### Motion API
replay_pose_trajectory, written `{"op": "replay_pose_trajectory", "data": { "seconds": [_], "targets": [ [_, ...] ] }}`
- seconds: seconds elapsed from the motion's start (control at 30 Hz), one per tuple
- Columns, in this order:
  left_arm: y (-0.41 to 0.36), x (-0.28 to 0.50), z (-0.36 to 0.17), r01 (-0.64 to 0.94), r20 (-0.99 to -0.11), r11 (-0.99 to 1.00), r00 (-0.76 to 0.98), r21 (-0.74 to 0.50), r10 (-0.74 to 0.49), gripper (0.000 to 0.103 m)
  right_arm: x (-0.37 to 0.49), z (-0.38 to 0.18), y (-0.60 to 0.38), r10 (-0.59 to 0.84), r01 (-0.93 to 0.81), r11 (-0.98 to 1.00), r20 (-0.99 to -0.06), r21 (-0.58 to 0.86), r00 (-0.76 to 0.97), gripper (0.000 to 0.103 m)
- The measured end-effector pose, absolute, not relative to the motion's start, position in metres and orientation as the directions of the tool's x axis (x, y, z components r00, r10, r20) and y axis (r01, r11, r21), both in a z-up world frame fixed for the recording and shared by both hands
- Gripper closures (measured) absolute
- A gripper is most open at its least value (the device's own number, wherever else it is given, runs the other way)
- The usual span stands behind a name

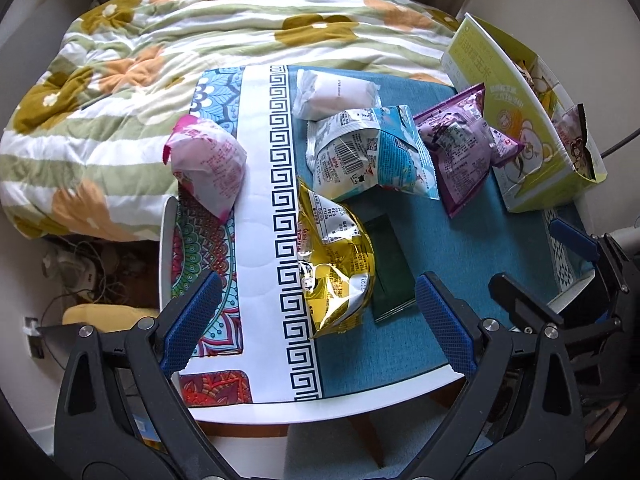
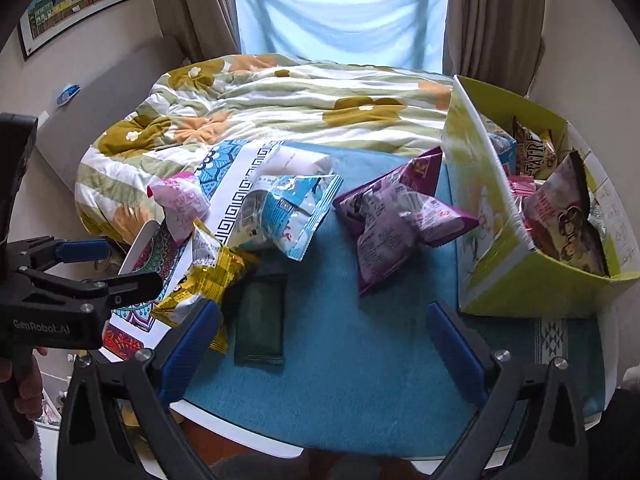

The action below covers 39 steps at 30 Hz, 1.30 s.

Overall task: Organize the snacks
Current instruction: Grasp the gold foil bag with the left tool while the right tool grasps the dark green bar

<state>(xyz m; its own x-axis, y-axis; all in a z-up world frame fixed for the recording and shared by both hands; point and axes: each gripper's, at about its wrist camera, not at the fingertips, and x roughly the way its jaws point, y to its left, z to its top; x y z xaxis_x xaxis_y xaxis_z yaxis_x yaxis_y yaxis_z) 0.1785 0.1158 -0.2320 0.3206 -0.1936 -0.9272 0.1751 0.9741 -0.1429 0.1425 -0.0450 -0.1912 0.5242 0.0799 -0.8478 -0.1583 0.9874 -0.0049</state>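
Observation:
Snack packets lie on a small table [image 1: 360, 360]: a yellow one [image 1: 336, 264] [image 2: 208, 276], a flat dark green one [image 1: 390, 268] [image 2: 262, 320], a blue-white one [image 1: 368, 152] [image 2: 288, 212], a purple one [image 1: 456, 140] [image 2: 396, 220], a white one [image 1: 336, 94] [image 2: 296, 160] and a pink one [image 1: 208, 160] [image 2: 180, 204]. A green carton [image 1: 532, 120] [image 2: 532, 216] at the right holds several packets. My left gripper [image 1: 316, 320] is open and empty, just before the yellow packet. My right gripper [image 2: 324, 340] is open and empty over the blue mat [image 2: 360, 360], near the green packet.
A bed with a flowered quilt [image 1: 180, 40] [image 2: 280, 96] lies beyond the table. The left gripper shows at the left of the right wrist view [image 2: 80, 276]; the right gripper shows at the right of the left wrist view [image 1: 580, 264]. Cables lie on the floor [image 1: 80, 268] at the left.

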Motion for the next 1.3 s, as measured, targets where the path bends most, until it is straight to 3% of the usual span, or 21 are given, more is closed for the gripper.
{"op": "replay_pose_trajectory", "data": {
  "seconds": [0.3, 0.4, 0.53, 0.6, 0.63, 0.77, 0.97, 1.2, 1.3],
  "targets": [
    [0.107, 0.195, -0.274, 0.182, -0.933, 0.968, 0.284, -0.173, -0.220, 0.007, 0.146, -0.235, -0.029, 0.078, -0.191, 0.981, -0.864, -0.022, 0.498, 0.001],
    [0.106, 0.198, -0.287, 0.179, -0.937, 0.967, 0.266, -0.182, -0.226, 0.015, 0.148, -0.246, -0.025, 0.079, -0.207, 0.978, -0.864, -0.030, 0.497, 0.001],
    [0.108, 0.199, -0.301, 0.161, -0.936, 0.964, 0.252, -0.211, -0.247, 0.016, 0.152, -0.259, -0.020, 0.085, -0.222, 0.975, -0.874, -0.027, 0.479, 0.002],
    [0.108, 0.198, -0.307, 0.154, -0.935, 0.962, 0.244, -0.224, -0.257, 0.024, 0.153, -0.265, -0.018, 0.091, -0.229, 0.973, -0.876, -0.023, 0.474, 0.005],
    [0.108, 0.199, -0.310, 0.149, -0.936, 0.961, 0.233, -0.234, -0.264, 0.035, 0.154, -0.269, -0.017, 0.094, -0.237, 0.971, -0.880, -0.022, 0.466, 0.007],
    [0.111, 0.199, -0.322, 0.127, -0.936, 0.957, 0.210, -0.261, -0.283, 0.051, 0.156, -0.279, -0.011, 0.100, -0.255, 0.967, -0.889, -0.020, 0.447, 0.010],
    [0.118, 0.198, -0.322, 0.101, -0.932, 0.960, 0.233, -0.261, -0.278, 0.052, 0.162, -0.289, -0.007, 0.108, -0.265, 0.964, -0.896, -0.011, 0.430, 0.011],
    [0.129, 0.197, -0.319, 0.083, -0.938, 0.969, 0.243, -0.235, -0.248, 0.052, 0.169, -0.301, -0.003, 0.117, -0.278, 0.960, -0.906, -0.001, 0.407, 0.026],
    [0.134, 0.195, -0.318, 0.078, -0.940, 0.973, 0.249, -0.219, -0.231, 0.052, 0.171, -0.303, 0.001, 0.117, -0.286, 0.958, -0.906, -0.005, 0.406, 0.028]
  ]
}}
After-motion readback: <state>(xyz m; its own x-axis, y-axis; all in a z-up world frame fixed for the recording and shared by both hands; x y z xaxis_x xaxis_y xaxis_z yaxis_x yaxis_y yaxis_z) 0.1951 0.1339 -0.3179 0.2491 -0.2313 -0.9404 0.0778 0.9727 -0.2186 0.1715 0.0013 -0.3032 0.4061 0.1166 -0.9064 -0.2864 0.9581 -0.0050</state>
